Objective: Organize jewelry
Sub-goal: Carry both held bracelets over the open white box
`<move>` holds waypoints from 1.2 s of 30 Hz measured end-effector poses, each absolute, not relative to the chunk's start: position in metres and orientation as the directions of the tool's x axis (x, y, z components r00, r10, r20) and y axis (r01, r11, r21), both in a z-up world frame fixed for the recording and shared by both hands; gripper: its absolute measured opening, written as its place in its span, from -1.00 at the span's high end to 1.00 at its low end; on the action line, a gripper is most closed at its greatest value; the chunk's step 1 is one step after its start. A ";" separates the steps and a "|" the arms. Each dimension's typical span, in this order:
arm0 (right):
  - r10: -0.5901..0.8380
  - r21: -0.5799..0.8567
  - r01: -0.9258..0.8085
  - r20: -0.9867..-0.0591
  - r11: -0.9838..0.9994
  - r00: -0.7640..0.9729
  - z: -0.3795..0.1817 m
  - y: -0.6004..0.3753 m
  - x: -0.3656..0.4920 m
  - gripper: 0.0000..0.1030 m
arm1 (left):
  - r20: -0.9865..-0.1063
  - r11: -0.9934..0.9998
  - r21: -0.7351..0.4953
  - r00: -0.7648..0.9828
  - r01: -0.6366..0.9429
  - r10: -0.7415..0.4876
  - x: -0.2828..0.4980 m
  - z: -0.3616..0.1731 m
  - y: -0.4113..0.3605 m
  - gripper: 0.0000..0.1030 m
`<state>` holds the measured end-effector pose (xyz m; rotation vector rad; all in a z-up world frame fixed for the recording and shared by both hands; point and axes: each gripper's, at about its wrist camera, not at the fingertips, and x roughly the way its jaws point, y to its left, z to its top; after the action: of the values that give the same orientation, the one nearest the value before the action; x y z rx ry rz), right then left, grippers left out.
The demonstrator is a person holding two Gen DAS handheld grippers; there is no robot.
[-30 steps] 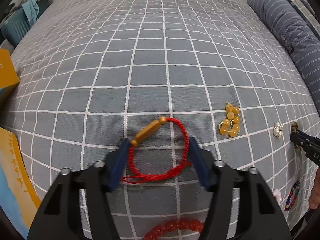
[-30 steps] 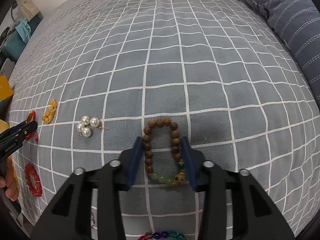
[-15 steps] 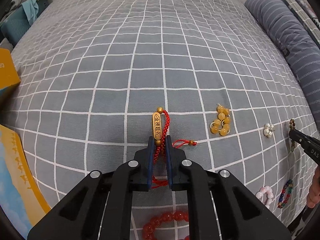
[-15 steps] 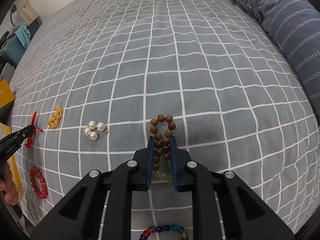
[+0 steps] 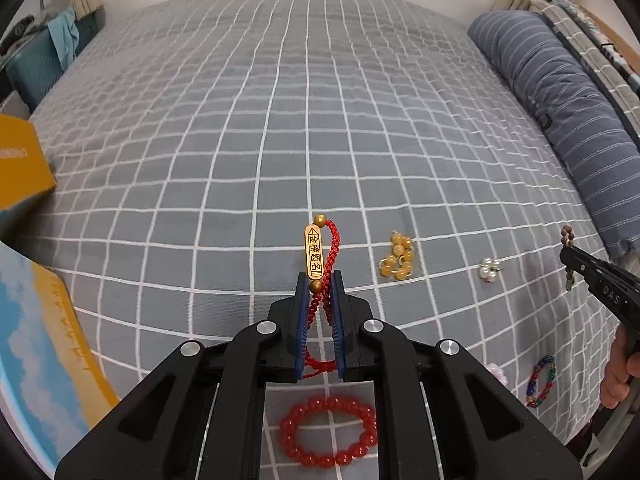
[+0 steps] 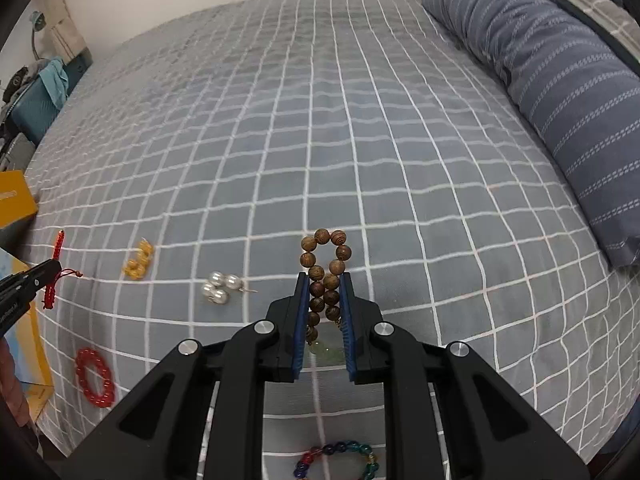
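Note:
My left gripper [image 5: 319, 280] is shut on a red cord bracelet [image 5: 329, 256] with a gold tag, held above the grey checked bedspread [image 5: 280, 120]. It also shows in the right wrist view [image 6: 56, 264]. My right gripper [image 6: 324, 280] is shut on a brown wooden bead bracelet [image 6: 326, 264] with green beads at its lower end, lifted off the bedspread [image 6: 320, 120]. A red bead bracelet [image 5: 328, 432], yellow bead jewelry [image 5: 397, 256], pearl earrings [image 5: 489, 269] and a multicolour bead bracelet [image 6: 338, 462] lie on the bed.
An orange box [image 5: 20, 168] sits at the left edge, with a blue and yellow board [image 5: 40, 344] below it. A striped blue bolster [image 5: 568, 112] lies along the right. A pink item [image 5: 496, 372] lies near the front right.
Both grippers closed on their bracelets, the left on the red cord one and the right on the wooden one, then rose with them off the bedspread.

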<state>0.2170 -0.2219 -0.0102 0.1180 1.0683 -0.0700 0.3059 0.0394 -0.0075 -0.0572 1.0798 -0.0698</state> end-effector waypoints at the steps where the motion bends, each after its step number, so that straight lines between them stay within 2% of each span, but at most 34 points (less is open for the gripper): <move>1: 0.000 0.062 0.111 -0.874 0.992 0.486 -0.006 -0.220 0.217 0.72 | -0.876 0.996 -0.080 0.475 0.030 -0.084 0.304 -0.004 0.040 0.81; 15: 0.068 0.056 -0.039 -0.798 0.998 0.598 0.065 -0.132 0.206 0.72 | -0.817 0.995 -0.037 0.576 -0.092 0.022 0.254 0.070 0.087 0.80; 25: 0.222 0.071 -0.258 -0.752 0.964 0.621 0.107 0.003 0.194 0.72 | -0.787 0.954 -0.046 0.600 -0.295 0.147 0.184 0.109 0.195 0.80; 36: 0.395 0.077 -0.522 -0.748 0.849 0.533 0.119 0.177 0.161 0.72 | -0.793 0.860 -0.041 0.541 -0.508 0.281 0.092 0.109 0.310 0.79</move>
<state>0.1605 0.1774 0.1189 -0.1637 0.8469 0.5498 0.0916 0.3095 0.1091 -0.2814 0.8833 0.4760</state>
